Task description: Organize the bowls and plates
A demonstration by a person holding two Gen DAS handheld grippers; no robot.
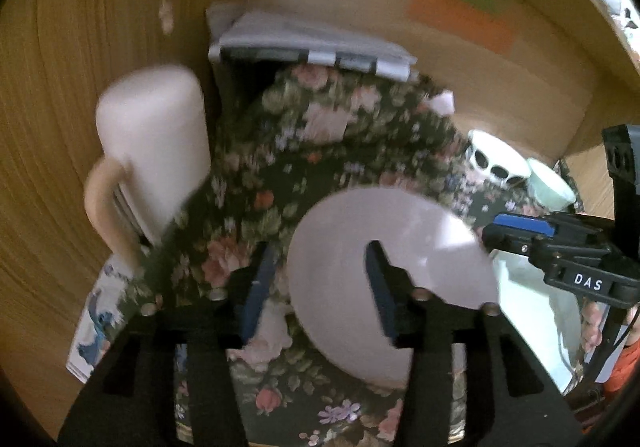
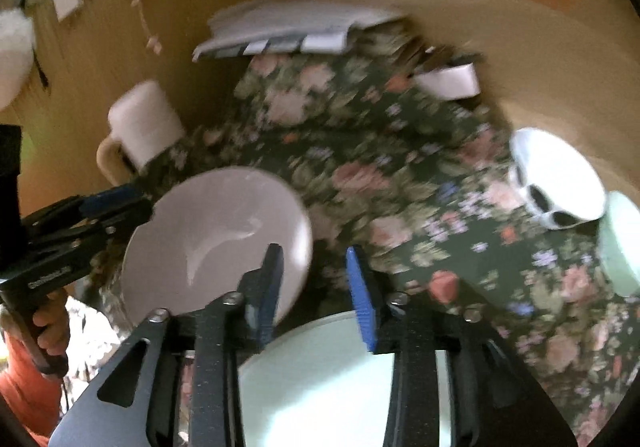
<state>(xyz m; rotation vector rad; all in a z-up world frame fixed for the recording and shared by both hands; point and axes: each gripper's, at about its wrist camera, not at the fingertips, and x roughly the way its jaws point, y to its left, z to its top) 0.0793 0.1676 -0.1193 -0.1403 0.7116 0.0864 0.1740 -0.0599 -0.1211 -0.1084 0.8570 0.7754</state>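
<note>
A pale pink bowl (image 1: pixel 400 247) (image 2: pixel 216 235) sits on the floral tablecloth (image 1: pixel 304 151). My left gripper (image 1: pixel 320 287) is open, with its jaws astride the bowl's near rim, one finger inside and one outside. My right gripper (image 2: pixel 316 291) is open and empty above a mint green plate (image 2: pixel 328 387), with its left finger close to the pink bowl's rim. A white bowl with dark ovals (image 2: pixel 560 183) (image 1: pixel 496 163) and a mint green bowl (image 2: pixel 624 243) (image 1: pixel 552 179) stand at the far right.
A rack with upright white plates (image 1: pixel 156 151) (image 2: pixel 140 123) stands at the left by the wooden wall. A grey folded cloth (image 1: pixel 308 43) (image 2: pixel 288 27) lies at the back. A small white box (image 2: pixel 448 81) sits behind.
</note>
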